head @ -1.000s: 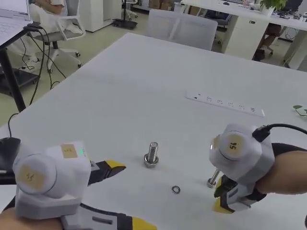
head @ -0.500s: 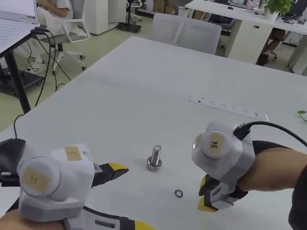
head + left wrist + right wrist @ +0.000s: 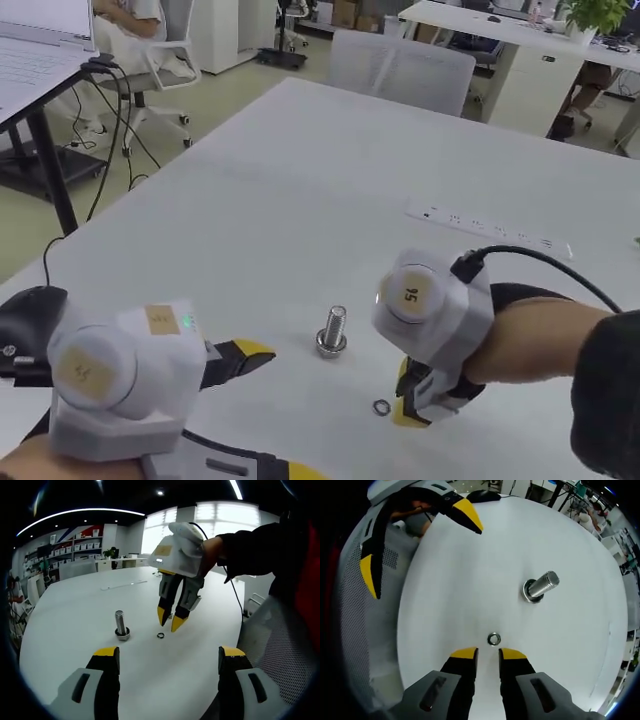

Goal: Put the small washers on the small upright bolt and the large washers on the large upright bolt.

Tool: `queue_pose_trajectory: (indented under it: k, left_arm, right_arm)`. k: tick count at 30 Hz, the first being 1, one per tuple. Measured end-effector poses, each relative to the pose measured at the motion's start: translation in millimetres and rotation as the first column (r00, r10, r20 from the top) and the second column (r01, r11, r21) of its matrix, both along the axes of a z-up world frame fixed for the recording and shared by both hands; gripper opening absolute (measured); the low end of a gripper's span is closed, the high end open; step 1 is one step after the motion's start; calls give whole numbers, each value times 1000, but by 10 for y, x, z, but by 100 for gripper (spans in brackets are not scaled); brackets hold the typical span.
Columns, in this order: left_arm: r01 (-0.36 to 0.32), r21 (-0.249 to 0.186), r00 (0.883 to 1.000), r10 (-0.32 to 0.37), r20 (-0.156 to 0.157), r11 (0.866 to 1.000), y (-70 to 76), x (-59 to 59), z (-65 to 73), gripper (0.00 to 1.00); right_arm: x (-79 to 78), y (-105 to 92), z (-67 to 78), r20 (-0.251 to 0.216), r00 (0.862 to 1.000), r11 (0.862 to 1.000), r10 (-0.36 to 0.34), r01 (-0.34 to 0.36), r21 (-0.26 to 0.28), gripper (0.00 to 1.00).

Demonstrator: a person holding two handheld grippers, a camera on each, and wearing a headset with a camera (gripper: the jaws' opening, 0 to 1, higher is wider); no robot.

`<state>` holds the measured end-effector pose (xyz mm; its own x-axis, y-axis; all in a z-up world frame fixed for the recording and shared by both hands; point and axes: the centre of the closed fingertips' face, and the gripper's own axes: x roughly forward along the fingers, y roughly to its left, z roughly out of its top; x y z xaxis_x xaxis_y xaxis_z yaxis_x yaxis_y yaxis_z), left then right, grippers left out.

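We held the right tongs (image 3: 488, 653) open by only a narrow gap, with nothing between the yellow tips, pointed down at the white counter (image 3: 300, 180). The small silver ring washer (image 3: 493, 639) lay flat on the counter just beyond those tips at 12 o'clock in the right gripper view, not touching them. The large silver threaded bolt (image 3: 540, 586) stood upright at about 1 o'clock from the washer, apart from it. Our left tongs (image 3: 169, 652) were spread wide and empty; in the left gripper view the bolt stood at 11 o'clock from them.
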<state>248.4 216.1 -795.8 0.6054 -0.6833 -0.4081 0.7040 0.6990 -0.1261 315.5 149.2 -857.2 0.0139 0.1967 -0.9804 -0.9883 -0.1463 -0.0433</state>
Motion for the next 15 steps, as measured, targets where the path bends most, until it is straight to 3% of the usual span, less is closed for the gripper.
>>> queue_pose_trajectory:
  k: [15]
  left_arm:
    - [-7, -2, 1000, 7, -2, 1000, 8, 15, -17, 81]
  right_arm:
    - [53, 58, -170, -13, 1000, 1000, -5, 5, -15, 18]
